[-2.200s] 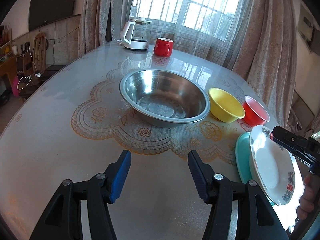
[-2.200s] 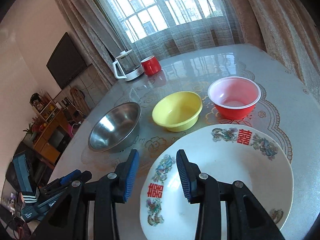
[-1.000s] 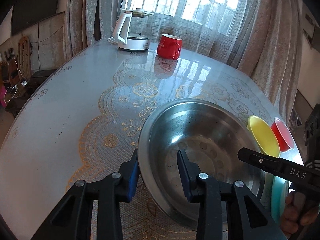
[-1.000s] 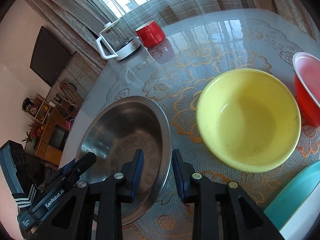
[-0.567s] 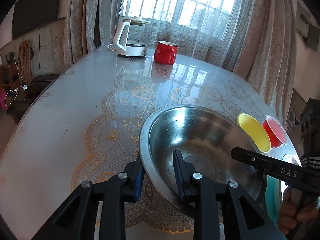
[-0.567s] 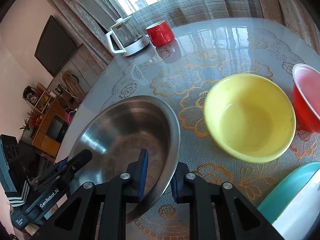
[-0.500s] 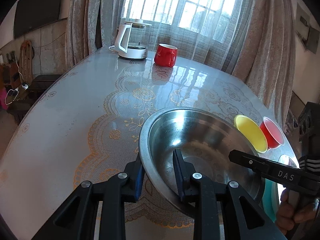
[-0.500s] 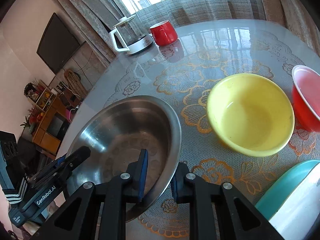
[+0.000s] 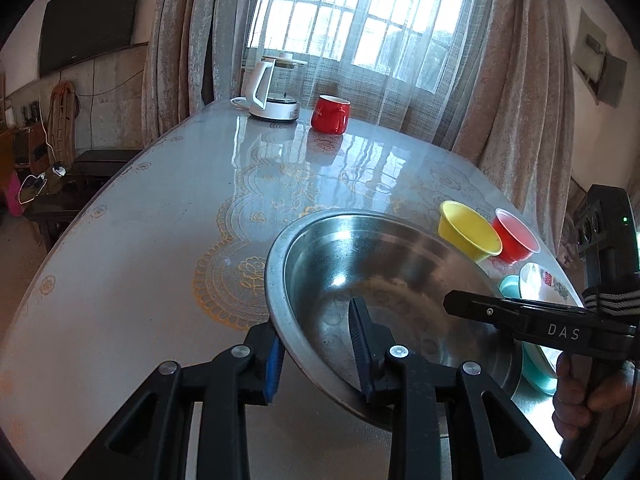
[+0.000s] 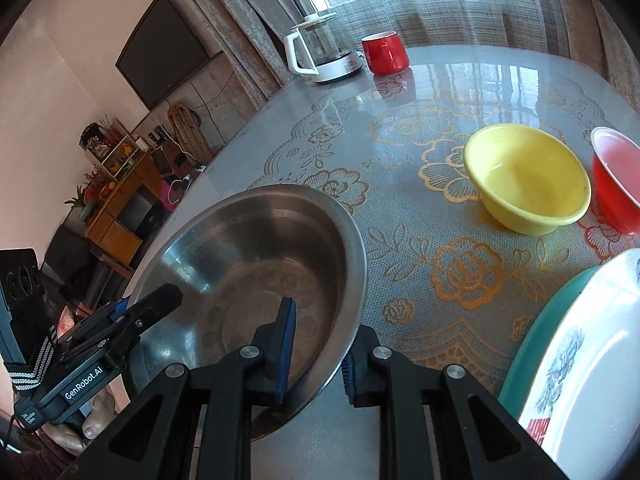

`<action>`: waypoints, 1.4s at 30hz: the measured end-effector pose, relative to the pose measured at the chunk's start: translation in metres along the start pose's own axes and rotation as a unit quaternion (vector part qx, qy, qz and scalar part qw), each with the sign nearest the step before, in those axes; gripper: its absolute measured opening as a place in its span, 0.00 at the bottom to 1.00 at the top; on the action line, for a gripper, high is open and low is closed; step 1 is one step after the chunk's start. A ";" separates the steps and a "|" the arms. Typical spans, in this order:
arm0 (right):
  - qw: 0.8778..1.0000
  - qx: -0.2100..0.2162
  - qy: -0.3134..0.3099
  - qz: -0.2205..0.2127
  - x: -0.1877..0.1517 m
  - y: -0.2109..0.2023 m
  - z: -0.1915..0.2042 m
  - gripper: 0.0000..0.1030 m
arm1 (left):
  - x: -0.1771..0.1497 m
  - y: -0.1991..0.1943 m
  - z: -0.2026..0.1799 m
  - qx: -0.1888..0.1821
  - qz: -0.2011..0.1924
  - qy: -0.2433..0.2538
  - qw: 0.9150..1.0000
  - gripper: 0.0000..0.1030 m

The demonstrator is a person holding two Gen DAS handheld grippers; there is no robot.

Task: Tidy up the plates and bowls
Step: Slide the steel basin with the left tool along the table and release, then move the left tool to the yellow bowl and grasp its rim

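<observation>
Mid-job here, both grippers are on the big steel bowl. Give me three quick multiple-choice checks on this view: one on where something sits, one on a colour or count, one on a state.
1. Where is the red mug?
A. Inside the steel bowl
B. Beside the kettle at the far, window end of the table
C. On the patterned plate

2. What colour is the plate under the patterned plate?
A. Teal
B. Black
C. Orange

3. How is the steel bowl held?
A. Untouched, both grippers open
B. By the left gripper alone
C. By both, the left gripper and right gripper each closed over its rim on opposite sides

Answers:
1. B, the mug stands next to the kettle by the curtains.
2. A, a teal edge shows beneath the patterned plate.
3. C, each wrist view shows one finger inside the bowl and one outside.
</observation>
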State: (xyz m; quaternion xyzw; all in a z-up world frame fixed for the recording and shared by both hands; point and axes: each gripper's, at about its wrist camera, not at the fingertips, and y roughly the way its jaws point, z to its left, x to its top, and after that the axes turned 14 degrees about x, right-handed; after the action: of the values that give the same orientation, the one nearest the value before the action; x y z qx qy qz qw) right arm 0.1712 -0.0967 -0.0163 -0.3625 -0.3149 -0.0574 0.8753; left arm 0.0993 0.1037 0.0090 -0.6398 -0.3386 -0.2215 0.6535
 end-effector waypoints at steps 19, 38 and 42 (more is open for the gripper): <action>0.998 0.026 -0.012 0.050 -0.034 0.012 0.008 0.30 | -0.047 -0.008 0.021 0.033 0.051 -0.042 0.997 0.30; 0.995 0.002 0.039 -0.090 -0.007 -0.093 -0.048 0.35 | 0.008 -0.029 -0.040 0.037 -0.010 -0.009 0.999 0.36; 0.989 -0.034 0.075 -0.121 0.011 -0.115 -0.078 0.25 | 0.025 -0.019 -0.070 0.027 -0.004 0.005 1.000 0.36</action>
State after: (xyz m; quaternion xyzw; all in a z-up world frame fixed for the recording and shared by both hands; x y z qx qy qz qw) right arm 0.1817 -0.2316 0.0176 -0.3459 -0.2879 -0.2006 0.8702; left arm 0.1134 0.0363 0.0436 -0.6194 -0.3436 -0.2178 0.6714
